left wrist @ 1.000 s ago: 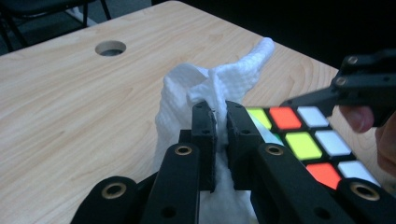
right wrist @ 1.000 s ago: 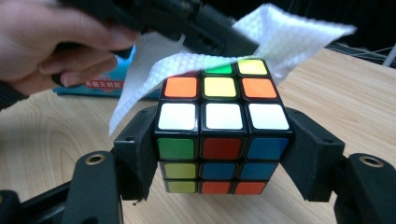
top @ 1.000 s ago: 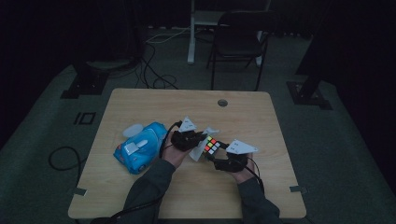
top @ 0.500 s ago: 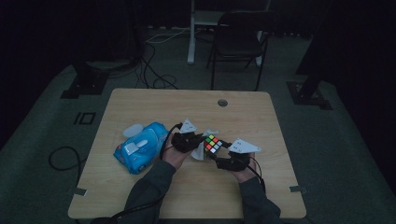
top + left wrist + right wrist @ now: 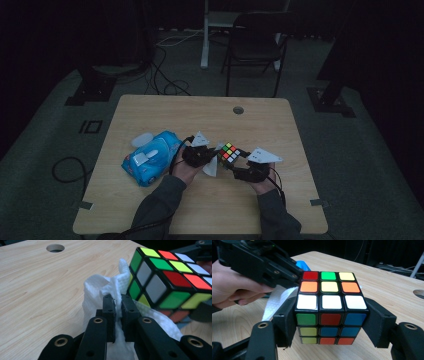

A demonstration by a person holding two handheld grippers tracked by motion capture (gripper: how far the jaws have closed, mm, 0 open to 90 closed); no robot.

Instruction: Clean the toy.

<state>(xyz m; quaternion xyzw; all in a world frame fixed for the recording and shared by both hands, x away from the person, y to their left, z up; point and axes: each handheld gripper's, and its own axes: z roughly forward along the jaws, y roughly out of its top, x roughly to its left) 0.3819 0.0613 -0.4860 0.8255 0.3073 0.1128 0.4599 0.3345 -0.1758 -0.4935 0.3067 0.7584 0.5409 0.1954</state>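
A scrambled Rubik's cube (image 5: 329,307) is clamped between the jaws of my right gripper (image 5: 329,322), held above the table (image 5: 165,115) near its middle (image 5: 229,152). My left gripper (image 5: 118,307) is shut on a white paper wipe (image 5: 100,287), whose folds press against the cube's (image 5: 170,282) left side. In the high view the left gripper (image 5: 200,155) sits just left of the cube, with the wipe (image 5: 211,167) hanging below, and the right gripper (image 5: 250,170) sits just right of it. A person's hand (image 5: 234,287) holds the left gripper.
A blue pack of wipes (image 5: 150,159) lies on the table to the left of the left hand. A round cable hole (image 5: 238,110) is at the far edge. A chair (image 5: 255,45) and cables stand on the floor beyond.
Both grippers and the cube shifted slightly toward the far side of the table; the wipe stays against the cube.
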